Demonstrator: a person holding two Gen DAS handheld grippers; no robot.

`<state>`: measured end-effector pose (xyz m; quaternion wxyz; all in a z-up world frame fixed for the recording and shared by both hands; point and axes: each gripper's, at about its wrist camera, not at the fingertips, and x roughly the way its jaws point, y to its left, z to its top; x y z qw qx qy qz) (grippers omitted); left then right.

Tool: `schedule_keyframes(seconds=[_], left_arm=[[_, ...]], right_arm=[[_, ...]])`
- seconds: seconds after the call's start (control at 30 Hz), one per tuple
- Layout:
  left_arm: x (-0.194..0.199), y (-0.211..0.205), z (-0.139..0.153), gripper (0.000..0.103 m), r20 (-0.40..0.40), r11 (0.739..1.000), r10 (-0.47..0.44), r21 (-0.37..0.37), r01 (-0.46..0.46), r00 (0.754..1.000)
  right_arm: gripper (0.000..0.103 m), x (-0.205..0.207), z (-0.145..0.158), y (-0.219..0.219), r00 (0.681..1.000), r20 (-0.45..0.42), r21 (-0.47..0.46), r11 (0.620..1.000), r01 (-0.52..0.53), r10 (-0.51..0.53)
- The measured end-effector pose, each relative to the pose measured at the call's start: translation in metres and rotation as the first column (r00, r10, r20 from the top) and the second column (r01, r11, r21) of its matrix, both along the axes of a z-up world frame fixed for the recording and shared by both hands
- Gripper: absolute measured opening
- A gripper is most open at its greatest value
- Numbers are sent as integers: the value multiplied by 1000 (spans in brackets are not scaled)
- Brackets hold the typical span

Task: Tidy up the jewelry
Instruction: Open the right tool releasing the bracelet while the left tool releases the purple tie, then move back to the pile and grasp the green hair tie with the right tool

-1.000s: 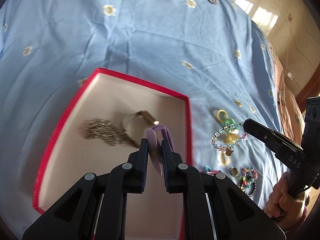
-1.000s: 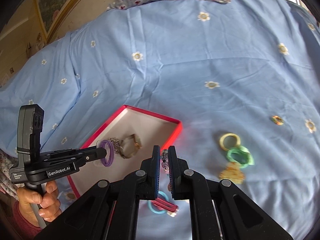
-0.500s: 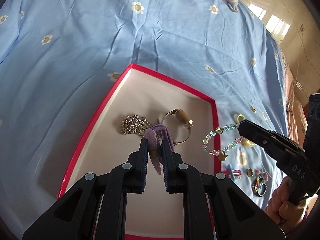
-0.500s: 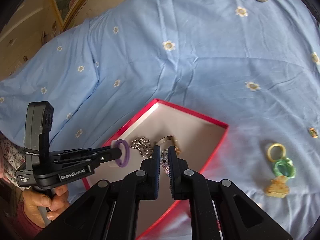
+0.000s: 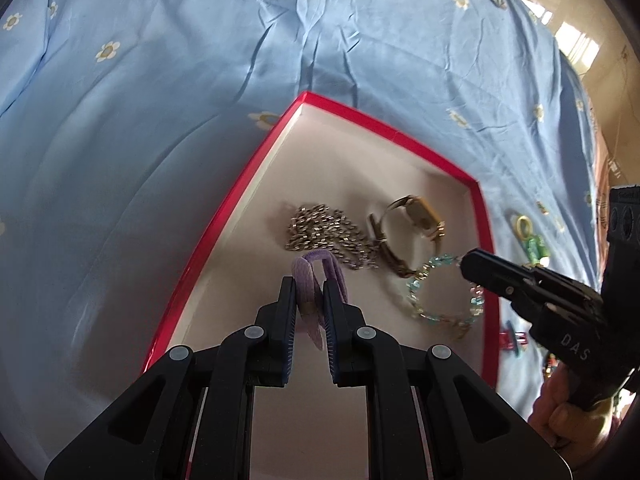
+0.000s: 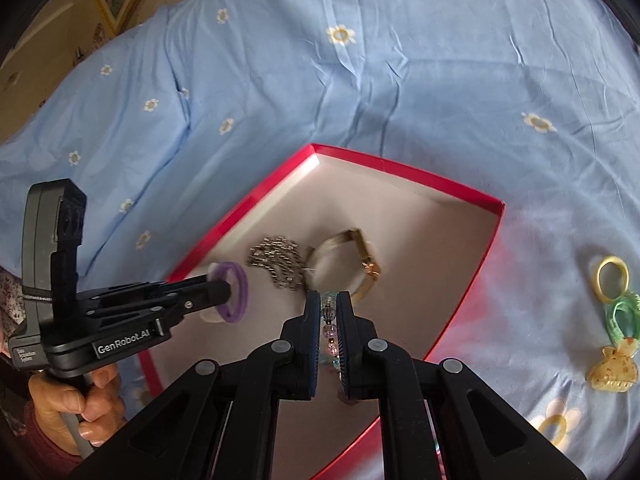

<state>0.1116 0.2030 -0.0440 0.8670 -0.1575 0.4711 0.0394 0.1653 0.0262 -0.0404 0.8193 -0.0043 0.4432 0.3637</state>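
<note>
A red-rimmed box (image 5: 240,184) with a pale inside lies on the blue bedspread; it also shows in the right wrist view (image 6: 404,171). In it lie a silver chain (image 5: 320,228) and a gold watch (image 5: 416,216). My left gripper (image 5: 308,300) is shut on a purple hair tie (image 5: 310,280) and holds it above the box's near part. My right gripper (image 6: 329,312) is shut on a beaded bracelet (image 5: 444,292) of blue and pink beads, which hangs over the box's right side.
On the bedspread right of the box lie a yellow ring (image 6: 610,278), a green hair tie (image 6: 624,316) and a yellow hair claw (image 6: 612,370). A red and blue clip (image 5: 512,340) lies near the box's right rim. The floor (image 5: 600,32) shows beyond the bed edge.
Both grippers have moved in over the box. The bracelet has travelled from above the bedspread to above the box's right side. The purple hair tie is further in over the box floor.
</note>
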Motion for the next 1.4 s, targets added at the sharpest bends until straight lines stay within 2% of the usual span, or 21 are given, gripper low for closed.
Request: schedule_keyframes(seconds=[0.4,0.47,0.57,0.63,0.67,0.73,0.8,1.07,1.4], left_arm=[[7,-2,-8,13,-26,999,4,45,-3,1000],[7,-2,-7,15,-30,999,6,51,-5,1000],[5,-3,-5,23,-24,999,10,48,-8,1000],[3,-3,-2,34,-19,999,15,51,-14,1000],[2,-3,0,35,-15,998,17,54,-16,1000],[-1,-4,4,36,-7,998,19,59,-18,1000],[-3,-6,8,36,-1,998,18,59,-18,1000],[-15,-24,24,38,29,999,-13,49,11,999],[-18,-71,39,39,50,993,-115,40,114,992]], right_arm=[[8,10,-13,6,1000,-3,-53,999,-4,4],[13,11,-14,7,1000,-11,-51,999,-7,6],[17,14,-15,4,1000,-30,-36,999,-4,3],[21,13,-12,1,1000,-26,-27,1000,4,-5],[28,13,-11,-1,1000,-25,-22,1000,8,-9],[34,12,-7,-5,999,-28,-3,1000,16,-16],[34,10,-3,-9,1000,-21,7,1000,22,-22],[36,-2,21,-48,997,8,54,995,81,-82],[38,-12,21,-112,981,1,42,980,196,-196]])
